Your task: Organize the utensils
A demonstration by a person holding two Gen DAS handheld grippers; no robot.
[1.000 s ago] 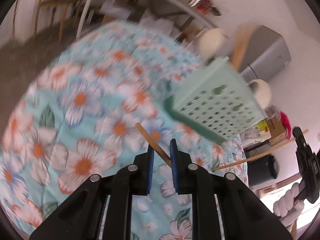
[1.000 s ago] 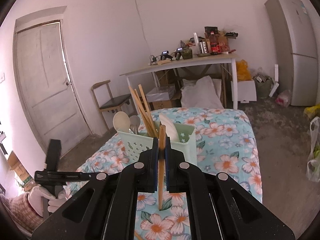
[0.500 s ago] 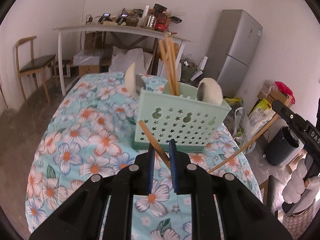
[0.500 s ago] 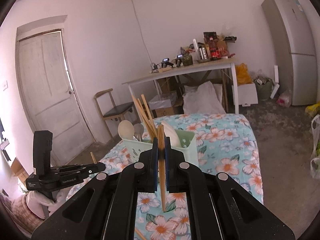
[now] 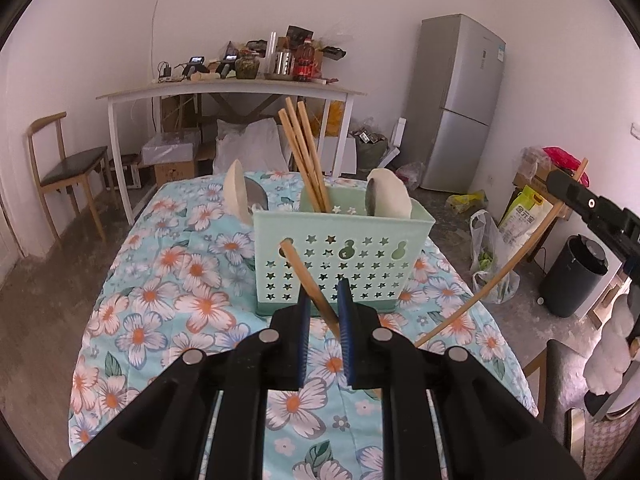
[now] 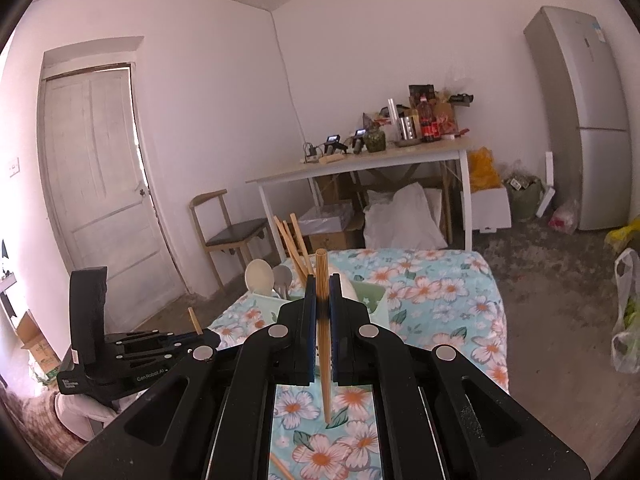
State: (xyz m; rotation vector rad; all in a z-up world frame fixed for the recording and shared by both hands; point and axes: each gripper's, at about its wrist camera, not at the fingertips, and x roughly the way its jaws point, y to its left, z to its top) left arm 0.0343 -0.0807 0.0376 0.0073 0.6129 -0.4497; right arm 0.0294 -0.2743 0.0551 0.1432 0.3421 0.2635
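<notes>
A mint green utensil basket (image 5: 344,258) stands on the floral tablecloth (image 5: 168,292). It holds wooden chopsticks (image 5: 304,156) and pale spoons (image 5: 390,196). My left gripper (image 5: 324,312) is shut on a wooden chopstick (image 5: 308,280), just in front of the basket. My right gripper (image 6: 322,312) is shut on a second chopstick (image 6: 323,320), held upright above the cloth, with the basket (image 6: 372,300) behind it. That chopstick (image 5: 500,272) and right gripper (image 5: 596,212) also show in the left wrist view. The left gripper (image 6: 132,356) shows at lower left in the right wrist view.
A white side table (image 5: 224,92) loaded with bottles and tools stands against the far wall. A wooden chair (image 5: 64,168) is at the left, a grey fridge (image 5: 460,100) at the right. A dark bin (image 5: 572,276) and bags lie on the floor at right.
My left gripper has swung up and levelled to face the basket, keeping its chopstick. My right gripper has risen and tilted upward, so more of the wall and door shows.
</notes>
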